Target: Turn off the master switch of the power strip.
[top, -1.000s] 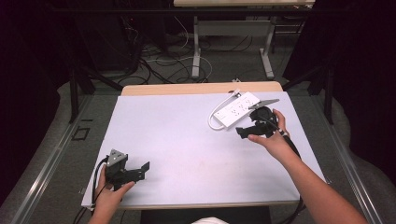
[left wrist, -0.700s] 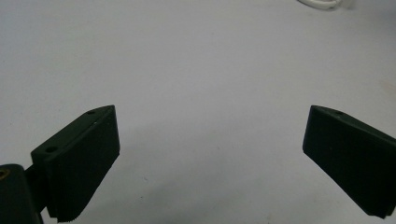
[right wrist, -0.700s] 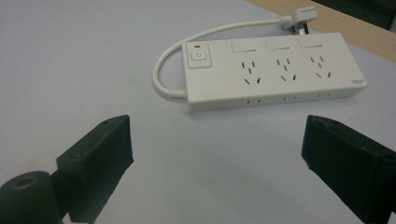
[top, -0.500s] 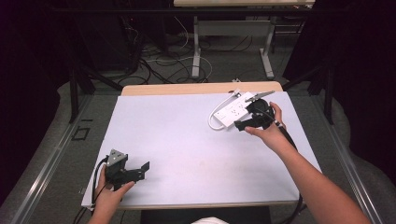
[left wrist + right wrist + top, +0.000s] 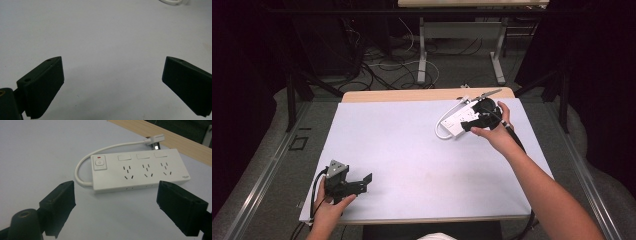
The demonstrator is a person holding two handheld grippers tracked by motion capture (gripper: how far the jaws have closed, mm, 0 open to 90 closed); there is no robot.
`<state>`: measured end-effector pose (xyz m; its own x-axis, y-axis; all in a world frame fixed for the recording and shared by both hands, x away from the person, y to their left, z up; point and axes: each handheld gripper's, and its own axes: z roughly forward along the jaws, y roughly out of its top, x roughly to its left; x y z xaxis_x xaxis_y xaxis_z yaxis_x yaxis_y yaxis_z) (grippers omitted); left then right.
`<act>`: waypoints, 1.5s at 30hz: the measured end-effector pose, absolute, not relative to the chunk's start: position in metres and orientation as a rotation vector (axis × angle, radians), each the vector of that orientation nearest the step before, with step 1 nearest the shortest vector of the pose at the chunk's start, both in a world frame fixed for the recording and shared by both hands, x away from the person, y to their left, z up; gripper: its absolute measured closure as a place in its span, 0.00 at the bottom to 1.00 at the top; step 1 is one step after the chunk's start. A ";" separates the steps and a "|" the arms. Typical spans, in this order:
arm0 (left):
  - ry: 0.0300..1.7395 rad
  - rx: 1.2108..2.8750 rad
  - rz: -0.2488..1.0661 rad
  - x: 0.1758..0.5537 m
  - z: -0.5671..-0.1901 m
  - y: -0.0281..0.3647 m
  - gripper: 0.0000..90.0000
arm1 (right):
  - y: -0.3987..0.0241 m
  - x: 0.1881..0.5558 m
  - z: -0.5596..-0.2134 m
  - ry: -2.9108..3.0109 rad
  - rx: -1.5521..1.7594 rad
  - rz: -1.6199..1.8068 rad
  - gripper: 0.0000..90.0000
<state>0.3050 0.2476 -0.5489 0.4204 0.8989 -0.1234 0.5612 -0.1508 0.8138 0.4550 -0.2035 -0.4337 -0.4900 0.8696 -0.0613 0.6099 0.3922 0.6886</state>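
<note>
The right gripper (image 5: 116,206), a black two-jaw tool held in the person's right hand (image 5: 494,135), hangs over the far right part of the white-topped table (image 5: 412,150), its jaws spread wide and bare, having just been closing a little with nothing yet between them. Directly ahead of it, in the right gripper view, lies the white plastic power strip with three socket groups and a red-lit switch (image 5: 140,170), flat on the tabletop near the far edge, where a strip of pale wood (image 5: 160,135) shows. The strip's long axis runs across the gap between the jaws rather than along it, so the jaws bracket its length, not its narrow width; a grip on the body would likely call for a turn of the wrist or a reach to one end. Its white cable (image 5: 100,151) loops round from the switch end to a flat plug (image 5: 155,140) at the back.

The left gripper (image 5: 346,181), also black, rests low at the near left corner of the table, jaws apart on bare surface, well apart from the strip. The right hand is plainly the nearer one for this work.
</note>
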 end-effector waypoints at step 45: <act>1.251 1.829 0.487 0.304 -0.547 0.251 0.04 | -0.175 0.515 -0.465 2.209 1.291 0.829 0.44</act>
